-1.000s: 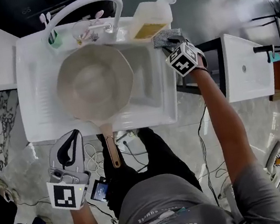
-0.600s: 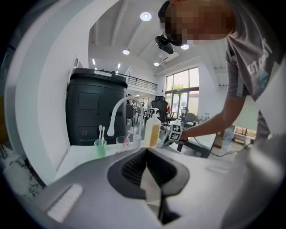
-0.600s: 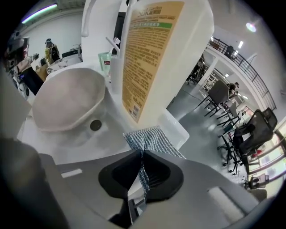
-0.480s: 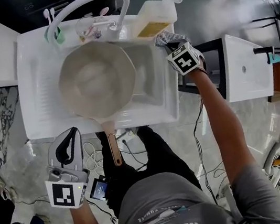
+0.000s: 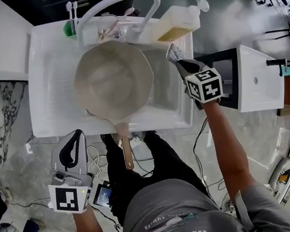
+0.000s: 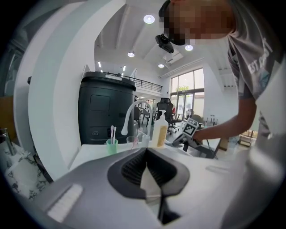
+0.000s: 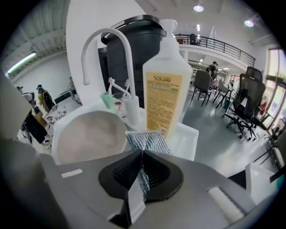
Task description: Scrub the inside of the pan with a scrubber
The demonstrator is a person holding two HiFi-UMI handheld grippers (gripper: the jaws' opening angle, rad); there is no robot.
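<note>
The right gripper's [image 5: 181, 63] jaws have just been closing and pinch only an edge of the mesh scrubber [image 5: 177, 53] over the sink's [image 5: 51, 112] right rim. That thin hold could slip once it presses on the pan [image 5: 114, 79] in the basin. The left gripper [image 5: 73, 146], jaws together and empty, steadies nothing.

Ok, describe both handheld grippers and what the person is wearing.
The left gripper and the right gripper both have light grey, tapered shells with black ribbed pads inside the jaws. Each carries a white cube printed with black square markers. The person wears a grey short-sleeved T-shirt with white lettering, and dark trousers.
</note>
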